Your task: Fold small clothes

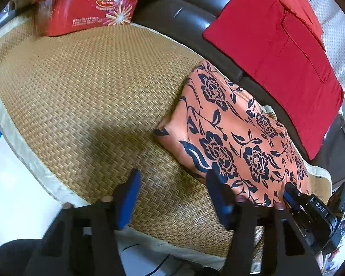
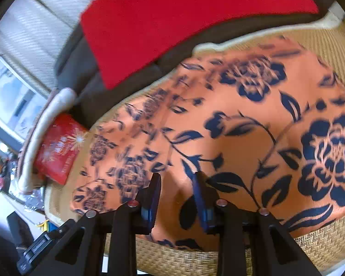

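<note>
An orange garment with dark blue flowers [image 1: 230, 133] lies folded on a woven straw mat [image 1: 80, 80], at the mat's right side. My left gripper [image 1: 173, 174] hangs over bare mat just left of the garment's near corner. It is open, with only mat showing between its blue pads [image 1: 128, 197]. My right gripper [image 1: 289, 191] rests at the garment's near right edge. In the right wrist view the orange garment [image 2: 241, 126] fills the picture. My right gripper [image 2: 177, 177] stands narrowly open above it, with smooth cloth showing in the gap.
A folded red garment [image 1: 276, 46] lies on the dark sofa back [image 1: 184, 9] behind the mat. A red snack box [image 1: 87, 4] stands at the mat's far left corner. Pale floor [image 1: 11, 184] lies beyond the mat's left edge.
</note>
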Tool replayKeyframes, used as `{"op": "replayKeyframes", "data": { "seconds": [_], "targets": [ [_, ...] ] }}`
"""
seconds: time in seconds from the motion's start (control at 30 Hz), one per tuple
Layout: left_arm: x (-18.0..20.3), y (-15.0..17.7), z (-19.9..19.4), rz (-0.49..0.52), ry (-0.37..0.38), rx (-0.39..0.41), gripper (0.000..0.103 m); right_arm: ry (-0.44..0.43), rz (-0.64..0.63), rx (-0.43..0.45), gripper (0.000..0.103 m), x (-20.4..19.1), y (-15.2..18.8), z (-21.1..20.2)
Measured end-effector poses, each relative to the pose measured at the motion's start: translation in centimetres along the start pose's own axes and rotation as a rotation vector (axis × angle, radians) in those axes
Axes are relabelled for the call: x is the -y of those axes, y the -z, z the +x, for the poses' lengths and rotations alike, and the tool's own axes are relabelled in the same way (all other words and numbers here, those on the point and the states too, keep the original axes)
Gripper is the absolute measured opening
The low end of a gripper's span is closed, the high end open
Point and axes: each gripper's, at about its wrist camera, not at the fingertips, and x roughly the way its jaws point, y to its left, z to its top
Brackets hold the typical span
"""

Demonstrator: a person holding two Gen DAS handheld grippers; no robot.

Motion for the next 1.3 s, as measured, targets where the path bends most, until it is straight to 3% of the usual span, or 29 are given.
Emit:
{"op": "replayKeyframes", "data": {
  "seconds": [0.1,0.23,0.43,0.57,0.63,0.73,0.9,1.0,1.07,1.1,1.2,1.3],
  "targets": [
    [0.0,-0.6,1.3,-0.018,-0.021,-0.012,0.049,-0.040,0.047,-0.008,0.032,0.7,-0.1,0.2],
    [0.2,-1.6,2.9,-0.080,0.007,-0.020,0.049,-0.079,0.077,-0.024,0.032,1.5,0.1,0.0],
    [2.1,-2.7,5.2,-0.057,0.007,-0.020,0.048,-0.075,0.041,-0.037,0.032,1.6,0.1,-0.2],
    [2.6,-3.1,6.0,-0.038,-0.020,-0.009,0.024,-0.092,0.050,-0.046,0.032,2.0,0.0,-0.1],
    [3.6,-3.4,6.3,-0.013,-0.032,0.010,0.020,-0.110,0.058,-0.056,0.032,2.3,-0.1,-0.1],
    [6.1,-4.2,5.9,0.077,-0.054,0.053,0.017,-0.156,0.104,-0.075,0.032,3.3,-0.3,-0.1],
    [13.5,-4.6,2.7,0.355,-0.026,0.214,0.015,-0.257,0.232,-0.159,0.032,5.6,-1.0,-0.4],
    [18.4,-3.7,1.1,0.521,0.011,0.288,0.013,-0.294,0.244,-0.134,0.036,6.4,-2.3,-1.7],
    [21.9,-2.4,0.6,0.631,0.043,0.325,0.012,-0.337,0.247,-0.087,0.059,7.0,-3.8,-2.8],
    [23.1,-1.6,0.2,0.674,0.057,0.337,0.012,-0.370,0.259,-0.066,0.080,7.4,-4.5,-3.2],
    [27.0,1.2,0.7,0.805,0.118,0.355,0.012,-0.426,0.256,0.009,0.082,8.6,-7.5,-4.4],
    [29.9,4.1,2.7,0.904,0.190,0.305,0.011,-0.466,0.248,0.017,0.082,10.1,-10.3,-4.5]
  ]
}}
